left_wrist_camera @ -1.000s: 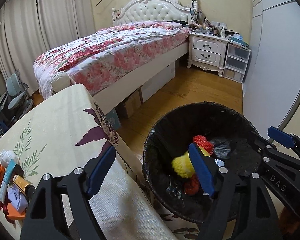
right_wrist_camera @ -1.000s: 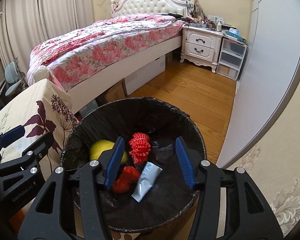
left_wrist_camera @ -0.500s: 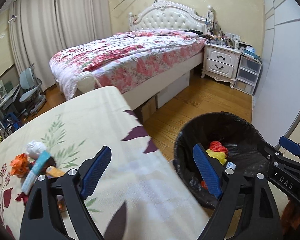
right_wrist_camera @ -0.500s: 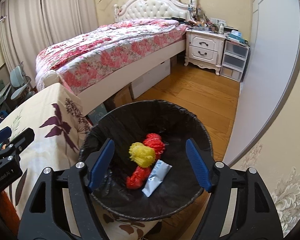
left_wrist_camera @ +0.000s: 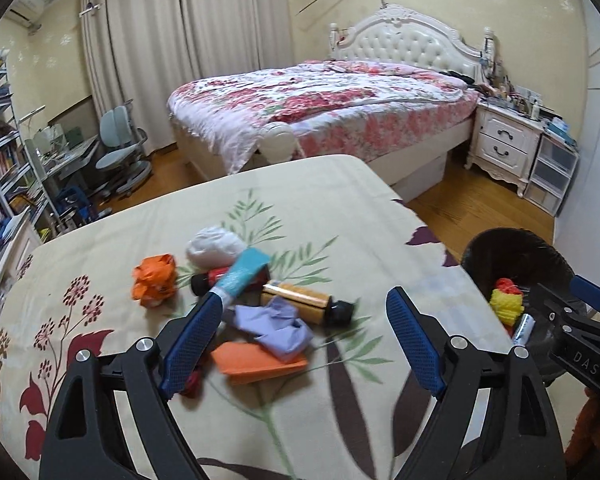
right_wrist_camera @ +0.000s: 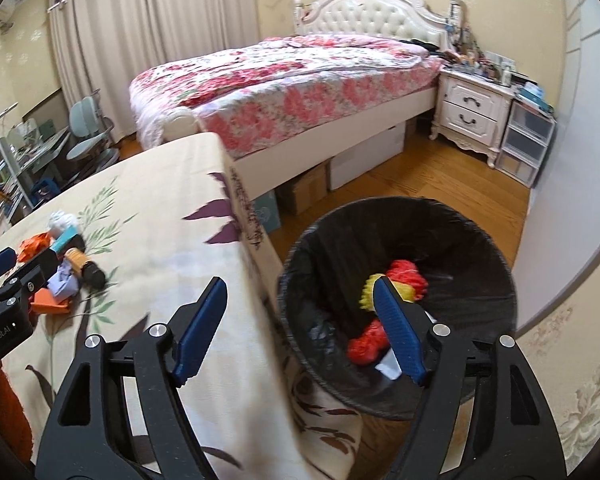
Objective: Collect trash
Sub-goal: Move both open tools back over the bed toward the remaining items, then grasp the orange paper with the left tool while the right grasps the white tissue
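Note:
A pile of trash lies on the floral-clothed table: a white wad, orange crumpled paper, a teal tube, a golden bottle with a black cap, a lilac wad and a folded orange sheet. My left gripper hovers open just above and in front of this pile, touching nothing. The black-lined bin stands beside the table's edge and holds yellow and red wads and a white tube. My right gripper is open and empty over the table edge and bin rim.
A bed with a flowered quilt stands beyond the table, with boxes under it. A white nightstand and plastic drawers line the right wall. A desk chair and shelves are at the left. Wooden floor surrounds the bin.
Both views have swung left, away from the bin and toward the table. The trash pile now sits ahead of the left fingers. The right jaws have spread wider.

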Demonstrator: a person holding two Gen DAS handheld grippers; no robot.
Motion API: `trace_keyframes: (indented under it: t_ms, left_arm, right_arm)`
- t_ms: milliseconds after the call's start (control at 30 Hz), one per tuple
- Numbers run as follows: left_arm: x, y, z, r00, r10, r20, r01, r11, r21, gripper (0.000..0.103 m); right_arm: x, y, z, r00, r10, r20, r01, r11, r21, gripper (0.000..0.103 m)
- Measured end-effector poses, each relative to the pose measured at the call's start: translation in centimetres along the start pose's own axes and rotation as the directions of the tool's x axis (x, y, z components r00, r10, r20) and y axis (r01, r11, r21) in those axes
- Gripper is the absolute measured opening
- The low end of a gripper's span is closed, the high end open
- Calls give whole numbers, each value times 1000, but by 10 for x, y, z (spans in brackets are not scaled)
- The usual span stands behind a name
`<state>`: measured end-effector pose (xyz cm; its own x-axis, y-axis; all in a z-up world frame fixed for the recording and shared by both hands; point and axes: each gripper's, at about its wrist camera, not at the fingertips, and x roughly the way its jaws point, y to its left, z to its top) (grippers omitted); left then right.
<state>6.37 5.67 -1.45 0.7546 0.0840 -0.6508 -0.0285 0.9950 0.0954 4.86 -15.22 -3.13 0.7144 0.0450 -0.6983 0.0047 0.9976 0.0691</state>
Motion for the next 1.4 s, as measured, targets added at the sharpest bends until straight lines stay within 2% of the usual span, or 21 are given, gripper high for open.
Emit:
trace_keyframes:
  t_ms: [400,633,733,900,967,1033,1133,1400]
  left_arm:
    - [13,89,-8,989,141,-36,-144,983,-111,84]
    - [42,121,-1,985,154,-75,-163,978,-133,83]
    - [54,128,1,986,131,-101,-144,980,-135,74]
    - [69,131,1,987,99,-127,-114,987,-114,64]
    - [74,131,1,987,85,-138,-100,989,-104,49]
    - [79,132,0,986,71,-152,-86,992,-96,41]
    - [79,134,-1,987,74,-141,-86,993,-83,41]
    - [70,159,-4,987,99,-129,-115,986,-123,40]
  right_arm:
    - [9,76,11,995,101,-19,-102,989,-109,74]
    - [21,114,31,990,138,-20,-140,978,-152,74]
    - [27,128,41,988,152,-22,-154,975,-161,74]
    - [36,145,50,984,175,-33,-178,968,-179,74]
    - [40,154,52,982,183,-40,-187,964,-191,74]
    - [42,163,53,981,190,-45,-195,959,-205,74]
    - [44,176,54,978,202,-50,-209,952,-224,74]
    - [51,211,56,968,236,-81,-250,928,-278,74]
